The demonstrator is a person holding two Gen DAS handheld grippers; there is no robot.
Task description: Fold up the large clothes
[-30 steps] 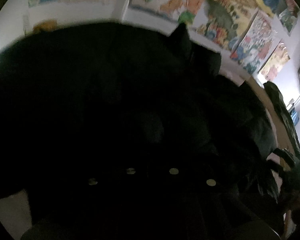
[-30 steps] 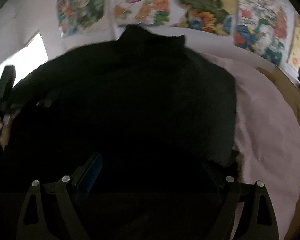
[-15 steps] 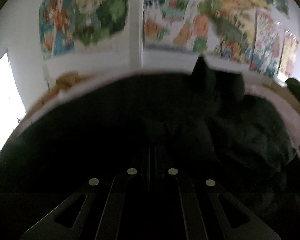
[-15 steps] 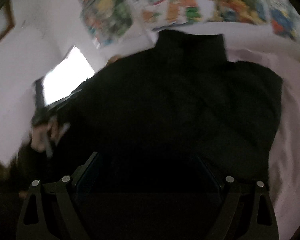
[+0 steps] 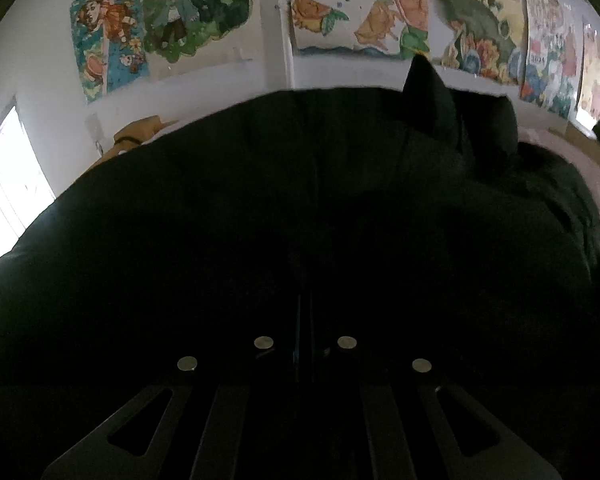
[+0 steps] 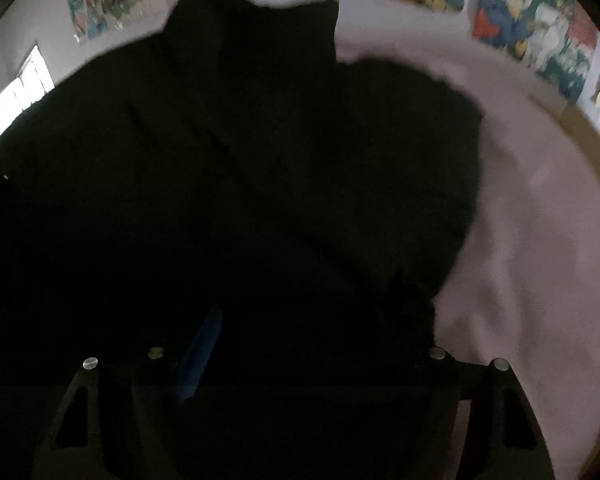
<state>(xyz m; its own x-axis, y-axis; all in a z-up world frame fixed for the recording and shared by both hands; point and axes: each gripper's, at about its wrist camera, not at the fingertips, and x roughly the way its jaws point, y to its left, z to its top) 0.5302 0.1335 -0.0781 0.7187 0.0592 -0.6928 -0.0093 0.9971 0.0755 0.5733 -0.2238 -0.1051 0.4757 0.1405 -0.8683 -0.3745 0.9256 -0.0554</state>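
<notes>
A large black garment (image 5: 300, 208) fills most of the left wrist view and lies spread on a pale pink bed sheet (image 6: 540, 220); it also fills the right wrist view (image 6: 240, 160). Its collar end points to the far wall. My left gripper (image 5: 305, 300) has its fingers pressed together over the dark cloth; whether cloth is pinched between them is too dark to tell. My right gripper (image 6: 308, 320) is open, fingers wide apart, low over the garment's near edge, with a blue pad (image 6: 200, 352) showing on its left finger.
Colourful posters (image 5: 340, 4) cover the white wall behind the bed. A bright window (image 5: 4, 184) is at the left. A tan object (image 5: 136, 136) lies at the bed's far left. Bare sheet lies to the right of the garment.
The left gripper has turned left to face the wall, with the garment now lying lower and flatter. The right view has swung right, showing more bare sheet. The right jaws stay open.
</notes>
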